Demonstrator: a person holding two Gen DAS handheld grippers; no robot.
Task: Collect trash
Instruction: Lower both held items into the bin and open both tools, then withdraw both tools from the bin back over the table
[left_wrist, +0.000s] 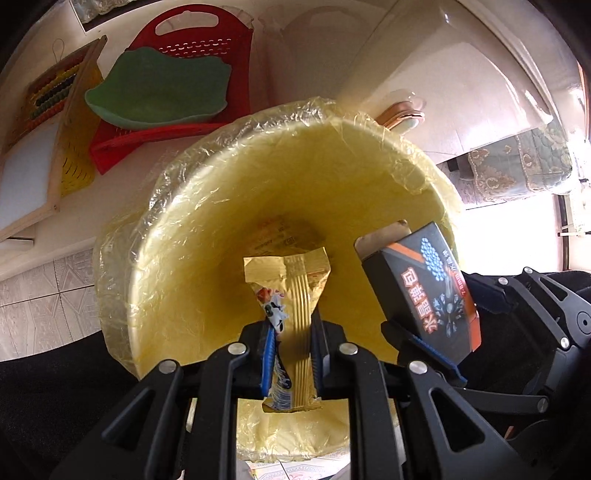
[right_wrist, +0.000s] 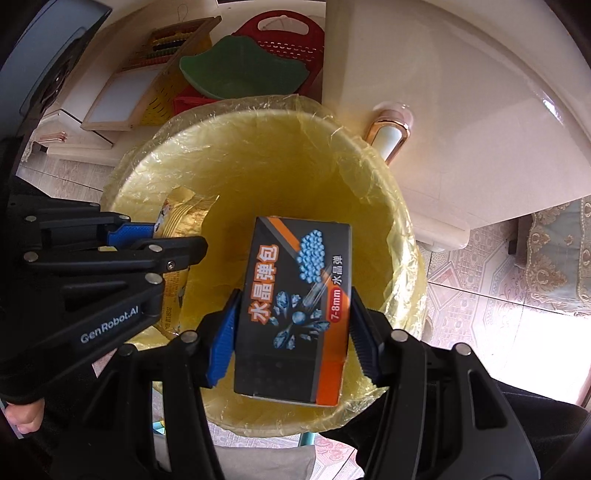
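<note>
With the left hand-held gripper (left_wrist: 291, 354) clamped tight on a gold wrapper (left_wrist: 291, 291) and the right hand-held gripper (right_wrist: 291, 332) half-open around a dark box (right_wrist: 295, 306), both over the lined bin (right_wrist: 258, 122), an off-centre release could bounce either piece off the rim onto the floor.

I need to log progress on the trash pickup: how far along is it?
Done: a wrapper already lies at the bottom of the lined bin. In hand: left tongs pinch a gold wrapper, right tongs clamp a dark box, both over the bin. Left: releasing both.
</note>
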